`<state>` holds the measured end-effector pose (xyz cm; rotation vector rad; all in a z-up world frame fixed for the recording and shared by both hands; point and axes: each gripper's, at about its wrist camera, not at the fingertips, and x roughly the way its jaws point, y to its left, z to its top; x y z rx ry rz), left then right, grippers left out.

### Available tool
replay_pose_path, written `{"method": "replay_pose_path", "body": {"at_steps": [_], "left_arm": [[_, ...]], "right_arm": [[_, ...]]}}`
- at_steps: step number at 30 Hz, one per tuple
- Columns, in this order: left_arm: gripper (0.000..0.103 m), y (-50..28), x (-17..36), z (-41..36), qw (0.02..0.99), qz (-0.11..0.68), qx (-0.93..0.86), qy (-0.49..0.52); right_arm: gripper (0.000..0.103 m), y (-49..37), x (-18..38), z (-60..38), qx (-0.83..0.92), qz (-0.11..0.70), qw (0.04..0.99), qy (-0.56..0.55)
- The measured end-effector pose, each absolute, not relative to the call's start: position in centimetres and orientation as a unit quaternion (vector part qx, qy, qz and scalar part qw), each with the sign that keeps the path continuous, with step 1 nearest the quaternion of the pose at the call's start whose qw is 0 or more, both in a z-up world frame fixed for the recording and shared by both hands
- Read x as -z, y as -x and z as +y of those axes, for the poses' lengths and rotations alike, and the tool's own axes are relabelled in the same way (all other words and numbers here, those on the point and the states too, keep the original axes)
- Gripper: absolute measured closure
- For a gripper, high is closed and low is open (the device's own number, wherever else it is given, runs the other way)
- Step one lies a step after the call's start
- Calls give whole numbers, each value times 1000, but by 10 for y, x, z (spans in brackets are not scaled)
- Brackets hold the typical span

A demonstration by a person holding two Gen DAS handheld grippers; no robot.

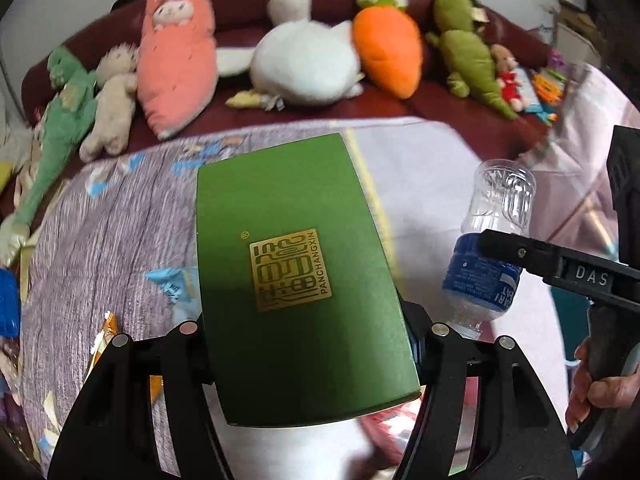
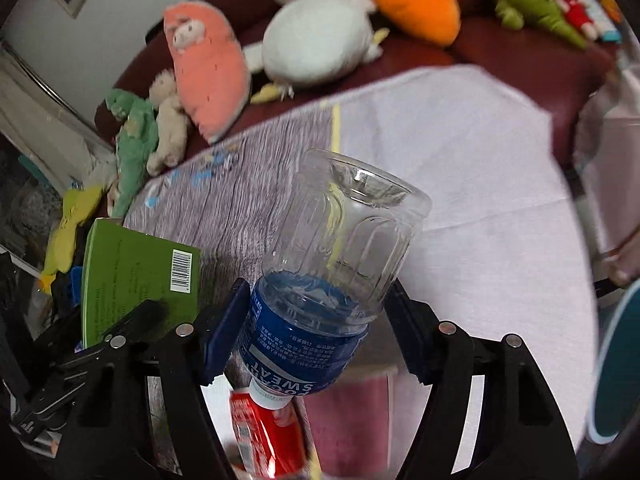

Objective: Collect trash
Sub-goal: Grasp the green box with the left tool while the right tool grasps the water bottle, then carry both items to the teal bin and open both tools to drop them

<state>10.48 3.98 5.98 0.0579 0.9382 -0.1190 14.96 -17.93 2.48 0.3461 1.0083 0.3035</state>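
The left hand-held gripper point(image 1: 308, 344) clamps a green box point(image 1: 296, 272) and the right hand-held gripper point(image 2: 316, 336) clamps an empty bottle point(image 2: 332, 276), both lifted off the bed point(image 2: 460, 200) for binning.

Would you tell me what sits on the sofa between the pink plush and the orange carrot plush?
A white goose plush lies between the pink plush and the orange carrot plush; both wrist views show it.

Plush toys point(image 1: 304, 64) on maroon sofa point(image 1: 436, 100)
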Motion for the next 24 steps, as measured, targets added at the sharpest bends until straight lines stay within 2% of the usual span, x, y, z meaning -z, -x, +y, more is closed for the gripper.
{"method": "replay_pose_path", "body": {"at_steps": [9,24], "left_arm": [[38,-51,-80,-65,893,425,139,-57],[37,-12,-30,-225,859,445,226,-117]], "right_arm": [[37,-66,-49,-277,-92,444,874,-175],[37,29,8,-432,8,442,869,-221]]}}
